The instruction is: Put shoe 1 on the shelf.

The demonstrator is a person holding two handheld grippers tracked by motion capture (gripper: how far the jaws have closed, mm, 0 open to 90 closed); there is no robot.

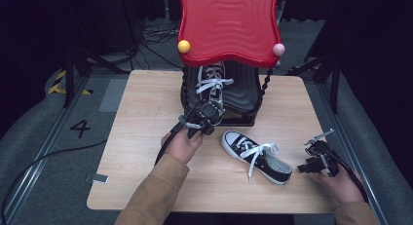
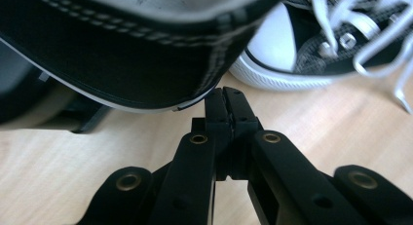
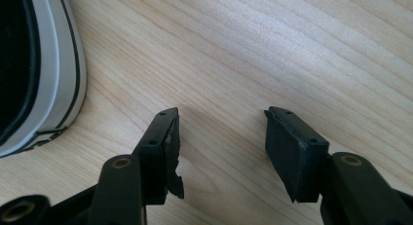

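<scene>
High view: fixed above the near edge of the table (image 1: pixel 146 186), facing forward and down, far off. Left gripper view: almost at tabletop height, very close to the loose shoe (image 2: pixel 311 45), which the high view shares (image 1: pixel 255 156). Right gripper view: close, angled down beside that shoe's sole (image 3: pixel 53 74).

— What did your rig look like there?

— You wore tan sleeves (image 1: pixel 156 188) on both forearms. Your left gripper (image 2: pixel 225 96) was matte black, its linkage arms pinned with brass-coloured rivets, and a black cable (image 1: pixel 164 146) trailed from it.

— And the other one?

— Your right gripper (image 3: pixel 221 137) was black too, with the same brass rivets and small screw holes along each jaw. One pad's lining (image 3: pixel 173 157) looked ragged and torn at the edge. A grey metal plate (image 1: pixel 320 136) sat on top of it.
</scene>
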